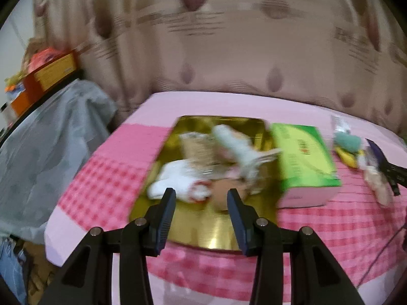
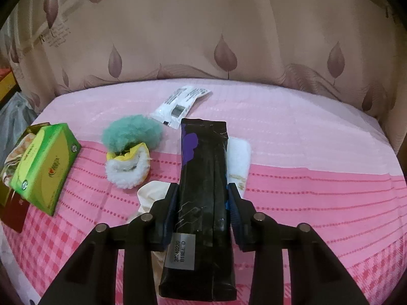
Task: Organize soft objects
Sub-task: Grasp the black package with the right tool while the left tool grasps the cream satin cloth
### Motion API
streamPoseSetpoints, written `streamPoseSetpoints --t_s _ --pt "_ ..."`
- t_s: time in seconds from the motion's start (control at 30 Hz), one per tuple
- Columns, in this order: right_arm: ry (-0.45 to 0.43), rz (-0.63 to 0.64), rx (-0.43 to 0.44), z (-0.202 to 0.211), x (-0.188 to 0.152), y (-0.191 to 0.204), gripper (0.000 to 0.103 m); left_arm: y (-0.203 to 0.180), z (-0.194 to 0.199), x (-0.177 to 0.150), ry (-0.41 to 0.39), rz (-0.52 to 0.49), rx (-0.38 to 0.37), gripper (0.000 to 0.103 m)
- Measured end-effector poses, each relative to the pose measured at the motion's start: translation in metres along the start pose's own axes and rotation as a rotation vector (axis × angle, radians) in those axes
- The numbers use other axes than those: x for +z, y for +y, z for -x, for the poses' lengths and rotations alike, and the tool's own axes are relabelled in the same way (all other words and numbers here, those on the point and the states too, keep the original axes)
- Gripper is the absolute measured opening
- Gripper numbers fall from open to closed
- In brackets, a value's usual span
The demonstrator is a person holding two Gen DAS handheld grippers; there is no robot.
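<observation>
My left gripper (image 1: 201, 195) is open and empty, just above the near part of a gold tray (image 1: 203, 236) that holds white and patterned soft items (image 1: 178, 180). My right gripper (image 2: 202, 192) is shut on a long black packet (image 2: 203, 178) with a purple patch and a date label, held above the pink cloth. A green fluffy puff (image 2: 131, 132), a white and yellow fluffy item (image 2: 129, 170), a cream cloth (image 2: 152, 193) and a white folded towel (image 2: 239, 157) lie around it.
A green tissue box (image 1: 305, 160) stands right of the tray; it also shows in the right wrist view (image 2: 43, 167). A white plastic sachet (image 2: 180, 104) lies at the back. A curtain hangs behind the table. A grey covered object (image 1: 51, 147) stands at left.
</observation>
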State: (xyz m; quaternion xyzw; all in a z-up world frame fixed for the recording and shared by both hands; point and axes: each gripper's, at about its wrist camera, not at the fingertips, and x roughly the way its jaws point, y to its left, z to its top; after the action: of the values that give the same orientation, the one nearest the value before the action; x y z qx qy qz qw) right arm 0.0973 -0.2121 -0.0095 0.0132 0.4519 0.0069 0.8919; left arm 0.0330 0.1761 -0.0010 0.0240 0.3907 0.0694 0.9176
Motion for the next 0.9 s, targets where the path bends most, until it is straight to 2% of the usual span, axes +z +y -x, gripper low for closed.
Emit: streamPoseSetpoints --t_s 0.2,0.33,0.43,0.57,0.73,0.8,0.9 --pt "-0.035 -0.007 -0.055 0.021 -0.016 -0.027 0.034 -0.069 0.006 0.01 0.014 -0.096 -0.159 0.043" --pt "-0.008 -0.018 -0.117 0.024 -0.032 -0.058 0.034 -0.127 0.004 0.013 0.061 -0.152 -0.311 0.043" --pt "0.022 -0.028 -0.149 0.024 -0.045 -0.076 0.034 -0.169 0.003 0.011 0.082 -0.208 -0.381 0.043" --pt "0.036 -0.041 -0.177 0.025 -0.062 -0.095 0.034 -0.211 0.002 0.012 0.115 -0.23 -0.49 0.043" --pt "0.036 -0.107 -0.152 0.027 -0.071 -0.118 0.034 -0.258 -0.002 0.012 0.145 -0.286 -0.567 0.043" --pt "0.038 -0.114 -0.144 0.026 -0.071 -0.119 0.035 -0.277 -0.007 0.009 0.163 -0.318 -0.589 0.048" --pt "0.039 -0.104 -0.144 0.025 -0.072 -0.117 0.035 -0.301 -0.019 0.005 0.199 -0.352 -0.588 0.049"
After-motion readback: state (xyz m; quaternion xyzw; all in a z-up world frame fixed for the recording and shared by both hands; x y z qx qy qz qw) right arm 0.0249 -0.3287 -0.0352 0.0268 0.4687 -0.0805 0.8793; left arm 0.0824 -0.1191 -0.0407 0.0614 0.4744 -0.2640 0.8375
